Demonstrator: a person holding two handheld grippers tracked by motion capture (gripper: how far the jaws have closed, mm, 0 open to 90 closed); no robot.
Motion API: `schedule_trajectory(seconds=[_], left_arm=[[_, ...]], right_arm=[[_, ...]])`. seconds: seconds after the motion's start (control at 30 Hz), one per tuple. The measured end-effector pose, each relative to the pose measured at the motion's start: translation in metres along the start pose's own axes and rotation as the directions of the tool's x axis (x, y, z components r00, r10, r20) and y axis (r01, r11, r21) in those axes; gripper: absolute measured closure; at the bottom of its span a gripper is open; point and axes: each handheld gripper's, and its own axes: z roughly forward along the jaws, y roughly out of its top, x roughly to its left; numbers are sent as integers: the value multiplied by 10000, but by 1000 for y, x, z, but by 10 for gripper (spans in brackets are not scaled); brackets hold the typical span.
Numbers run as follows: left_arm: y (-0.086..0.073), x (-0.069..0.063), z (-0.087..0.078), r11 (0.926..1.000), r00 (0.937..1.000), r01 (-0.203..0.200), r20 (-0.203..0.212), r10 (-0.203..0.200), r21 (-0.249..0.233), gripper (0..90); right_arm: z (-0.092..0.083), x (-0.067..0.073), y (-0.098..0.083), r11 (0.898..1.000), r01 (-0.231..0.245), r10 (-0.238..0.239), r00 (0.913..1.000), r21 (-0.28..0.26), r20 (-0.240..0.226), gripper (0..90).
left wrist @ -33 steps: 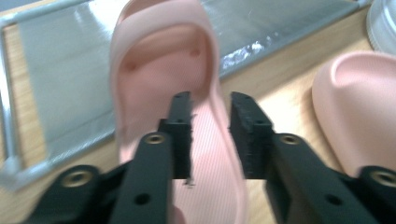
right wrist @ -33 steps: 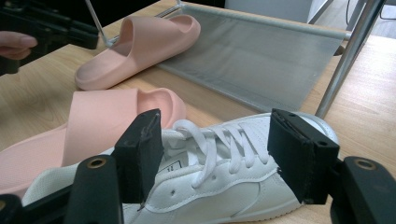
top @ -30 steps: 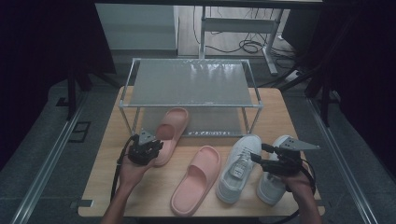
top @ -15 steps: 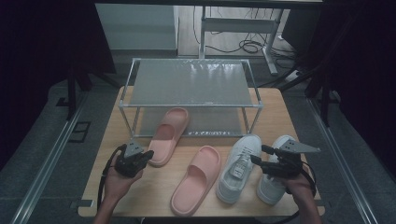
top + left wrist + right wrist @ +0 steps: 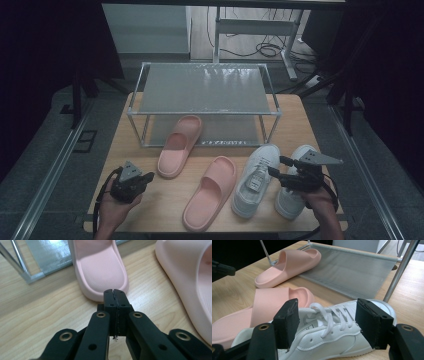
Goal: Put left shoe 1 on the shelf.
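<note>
Right gripper point(image 5: 327, 322) gapes astride the sneaker point(image 5: 332, 340), pads clear; it should close squarely mid-shoe; left gripper point(image 5: 115, 293) closed, empty, slipper point(image 5: 100, 270) at twelve.

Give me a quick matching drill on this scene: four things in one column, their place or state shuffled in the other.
1. left hand-held gripper
2. right hand-held gripper
3. far pink slipper
4. near pink slipper

a. toe under the rack
b. jaws open around the white sneaker
c. jaws shut, empty
d. lying beside the white sneaker

Pairs: 1-c, 2-b, 3-a, 4-d
</note>
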Motion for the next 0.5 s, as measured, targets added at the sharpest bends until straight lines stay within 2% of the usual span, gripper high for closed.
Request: schedule_trajectory(seconds=[0.2, 0.5], left_arm=[[-6, -1, 2, 9995, 9999, -108, 102, 105, 297, 900], [0, -10, 25, 9956, 9970, -598, 536, 560, 720, 900]], right_arm=[[1, 1, 0, 10000, 24, -24, 10000, 75, -64, 354], [-1, -2, -2, 10000, -96, 96, 10000, 12, 22, 354]])
